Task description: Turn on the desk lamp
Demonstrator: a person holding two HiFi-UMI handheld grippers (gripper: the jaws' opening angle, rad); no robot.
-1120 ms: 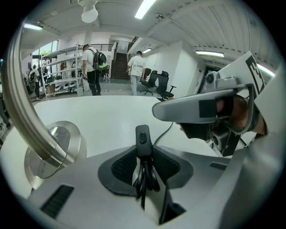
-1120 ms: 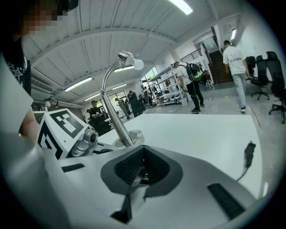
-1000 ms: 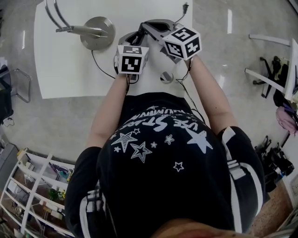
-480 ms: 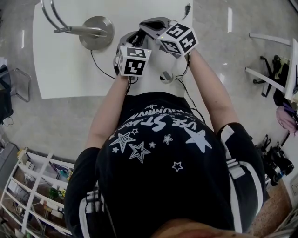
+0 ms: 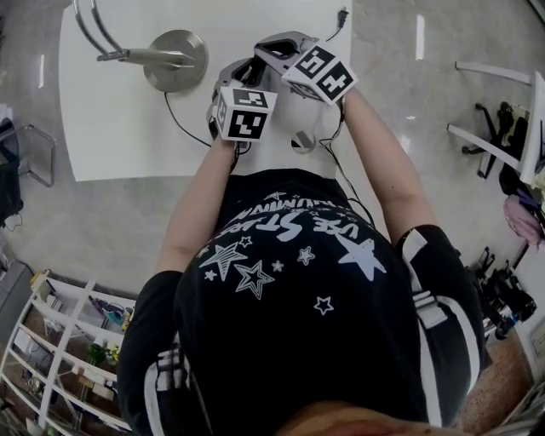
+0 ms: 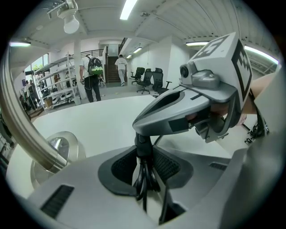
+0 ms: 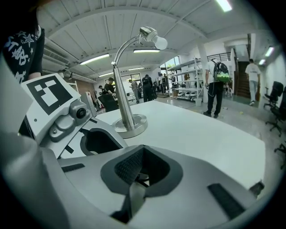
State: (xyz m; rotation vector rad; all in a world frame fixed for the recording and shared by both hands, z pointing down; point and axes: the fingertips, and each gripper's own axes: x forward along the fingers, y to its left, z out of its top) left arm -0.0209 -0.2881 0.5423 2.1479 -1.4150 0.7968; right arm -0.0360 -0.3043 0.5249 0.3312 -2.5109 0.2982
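The desk lamp stands on the white table (image 5: 128, 128), with its round metal base (image 5: 177, 60) at the far left and its curved neck leaning left. In the right gripper view its bulb head (image 7: 154, 38) hangs over the base (image 7: 129, 125); I cannot tell whether it is lit. A black cord (image 5: 183, 128) runs from the base towards the grippers. My left gripper (image 6: 145, 152) is shut on a bunch of this black cord (image 6: 144, 179). My right gripper (image 7: 140, 156) is shut, and its tip (image 6: 140, 129) sits right over the held cord.
A small white round part (image 5: 302, 140) lies on the cord near the table's front edge. The cord's plug (image 5: 339, 15) lies at the far right. People walk by shelves in the background (image 6: 91, 76). Chairs and gear stand on the floor to the right (image 5: 511, 162).
My right gripper has shifted slightly left and away, closer over the left gripper's jaws. The left gripper has kept its place and its hold on the cord.
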